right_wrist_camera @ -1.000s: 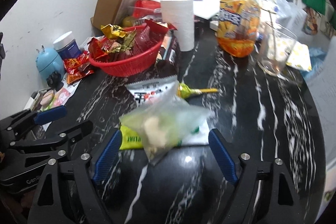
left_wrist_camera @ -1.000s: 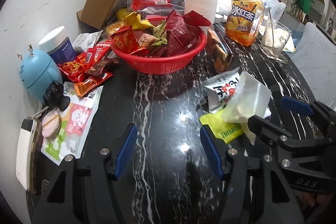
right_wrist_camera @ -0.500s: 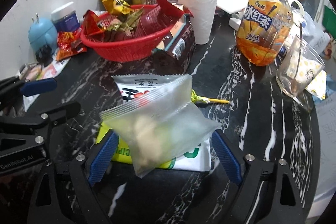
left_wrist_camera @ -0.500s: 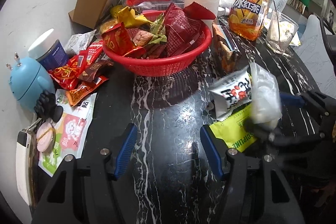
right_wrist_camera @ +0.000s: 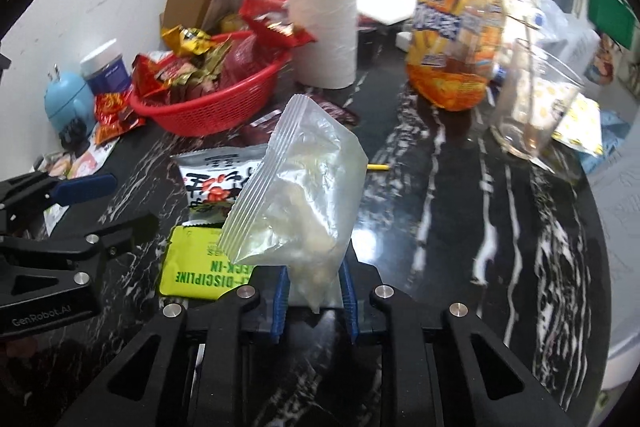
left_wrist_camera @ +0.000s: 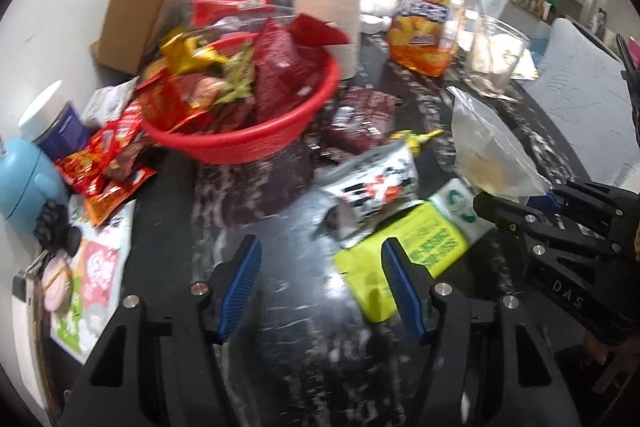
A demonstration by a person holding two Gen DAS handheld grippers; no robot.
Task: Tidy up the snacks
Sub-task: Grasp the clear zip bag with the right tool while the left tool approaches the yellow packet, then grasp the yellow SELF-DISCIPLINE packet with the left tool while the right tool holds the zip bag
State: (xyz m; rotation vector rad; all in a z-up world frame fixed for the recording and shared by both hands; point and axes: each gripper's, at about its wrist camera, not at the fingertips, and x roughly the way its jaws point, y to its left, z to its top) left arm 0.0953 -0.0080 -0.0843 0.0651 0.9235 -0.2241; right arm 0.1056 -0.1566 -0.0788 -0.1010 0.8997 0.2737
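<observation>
Clear crinkled plastic zip bag [right_wrist_camera: 304,195] with pale contents stands up from the right gripper [right_wrist_camera: 314,301] at the lower centre of the right wrist view, its bottom corner pinched between the two blue pads [right_wrist_camera: 281,301], lifted off the black white-veined marble table [right_wrist_camera: 460,227]. In the left wrist view the same bag [left_wrist_camera: 492,155] sits at the right edge. Beneath it lie a yellow-green flat packet [right_wrist_camera: 200,269] and a white snack pouch with red and black print [right_wrist_camera: 212,183], both on the table. Toward the upper left, a red plastic mesh basket [right_wrist_camera: 208,107] is heaped with red and gold wrappers. At the bottom of the left wrist view, the left gripper [left_wrist_camera: 322,281] hangs with its blue pads spread wide, gripping nothing. A tall orange drink bottle [right_wrist_camera: 452,43] stands at upper right.
</observation>
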